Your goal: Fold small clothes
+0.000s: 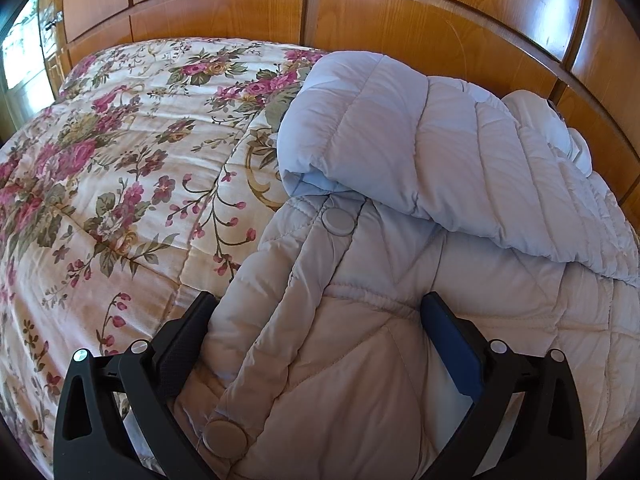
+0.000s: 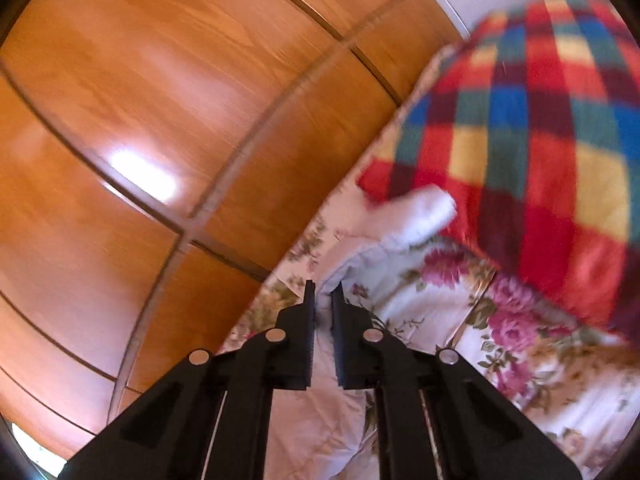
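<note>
A pale quilted jacket (image 1: 360,320) is being spread on the floral bedspread (image 1: 120,160), straddled by the wide-open left gripper (image 1: 316,320). The right gripper (image 2: 323,300) is being pinched onto a thin fabric edge; slippage is likely if only the outer layer is caught.

Bed had a floral quilt (image 1: 120,152). Pale quilted jacket (image 1: 360,340) lay on it. Checked blanket (image 2: 540,140) too.
</note>
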